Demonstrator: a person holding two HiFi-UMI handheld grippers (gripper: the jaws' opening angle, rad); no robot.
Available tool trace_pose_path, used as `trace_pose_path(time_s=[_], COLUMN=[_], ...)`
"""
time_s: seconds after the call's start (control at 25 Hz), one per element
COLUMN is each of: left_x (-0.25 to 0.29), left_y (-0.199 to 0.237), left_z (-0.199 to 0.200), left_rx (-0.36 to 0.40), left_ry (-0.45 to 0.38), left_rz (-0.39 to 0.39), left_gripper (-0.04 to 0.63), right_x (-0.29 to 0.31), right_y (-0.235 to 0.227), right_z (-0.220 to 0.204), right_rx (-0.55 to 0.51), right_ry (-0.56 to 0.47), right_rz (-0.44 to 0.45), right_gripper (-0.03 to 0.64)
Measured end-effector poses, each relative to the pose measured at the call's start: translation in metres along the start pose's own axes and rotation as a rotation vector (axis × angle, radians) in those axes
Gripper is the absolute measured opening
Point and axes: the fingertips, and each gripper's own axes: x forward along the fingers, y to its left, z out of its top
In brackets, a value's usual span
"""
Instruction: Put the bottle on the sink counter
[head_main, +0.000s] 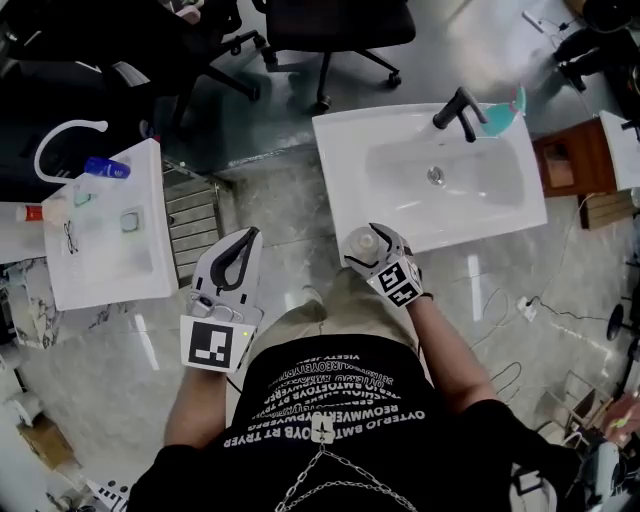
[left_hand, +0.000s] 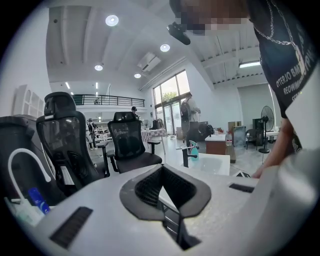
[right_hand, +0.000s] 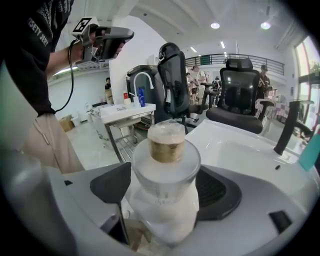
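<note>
- Sink tabletop (head_main: 335, 170): the bottle (right_hand: 164, 200) is seen at its front left corner, close to the outer edge, with floor (head_main: 300, 220) directly beside it. The largest hazard is judged to be a fall off this corner, caused by the base being seated only partly on the rim. How much of the base is supported cannot be made out.
- Right claw (head_main: 368, 238): the jaws are spread wide about the bottle, with 1 pad close at each side, and no real squeeze is judged to be applied. If the claw were withdrawn sideways or at an angle, a pad could catch the shoulder and tip the bottle toward the edge. A straight pull-back along the jaws is judged safest.
- Left claw (left_hand: 161, 170): it is pressed together with nothing between the jaws and is held high, well apart from the sink. No support could be given by it in time if the bottle toppled. Hazard from it is judged slight.
- Bottle: a pale, frosted body with a broad shoulder is noted. It is judged somewhat top-heavy, and on a smooth glazed rim it could slide if nudged.
- Cap (right_hand: 166, 142): a tan cap under a clear cover is seen in place. Its tightness cannot be told, so a spill is possible only after a fall.
</note>
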Motion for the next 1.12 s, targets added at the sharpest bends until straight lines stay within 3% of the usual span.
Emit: trace_pose_path(time_s=[0.16,0.28,0.36,0.44,0.48,0.52,0.56,0.76,0.92,1.12], left_x=[-0.014,-0.021,-0.027,-0.032,-0.034,-0.036,-0.039,-0.069,-0.087,-0.109], left_y=[-0.003,-0.003,-0.005,-0.009,-0.013,-0.017,-0.022,-0.043,-0.045,-0.038], left_z=[0.008,0.015,0.017,0.023,0.028,0.034,0.039,0.044,0.033,0.048], left_rx=[0.001,-0.005,-0.039,-0.072,-0.076,-0.073,-0.065,0.028,-0.028,0.001], left_ry=[-0.031,-0.067,-0.079,-0.113,-0.137,-0.16,-0.18,-0.224,-0.176,-0.183], left_rz=[0.005,-0.002,-0.025,-0.05,-0.059,-0.069,-0.078,-0.088,-0.101,-0.069], left_gripper=[0.006,0.006,0.006,0.006,0.006,0.006,0.006,0.006,0.006,0.006], right_x=[-0.044,-0.11,-0.168,-0.224,-0.248,-0.269,-0.284,-0.322,-0.344,-0.373], right_y=[-0.005,-0.025,-0.039,-0.052,-0.057,-0.059,-0.058,-0.021,-0.002,0.006], right_z=[-0.015,-0.006,0.027,0.075,0.097,0.114,0.128,0.17,0.182,0.19], right_rx=[0.001,0.015,0.015,0.007,0.009,0.018,0.032,0.082,0.09,0.108], right_ry=[0.036,-0.004,-0.102,-0.227,-0.28,-0.316,-0.34,-0.402,-0.385,-0.43], right_rz=[-0.056,-0.174,-0.322,-0.489,-0.568,-0.633,-0.676,-0.694,-0.714,-0.725], right_gripper=[0.382,0.372,0.216,0.12,0.038,-0.003,-0.003,-0.004,-0.003,-0.003])
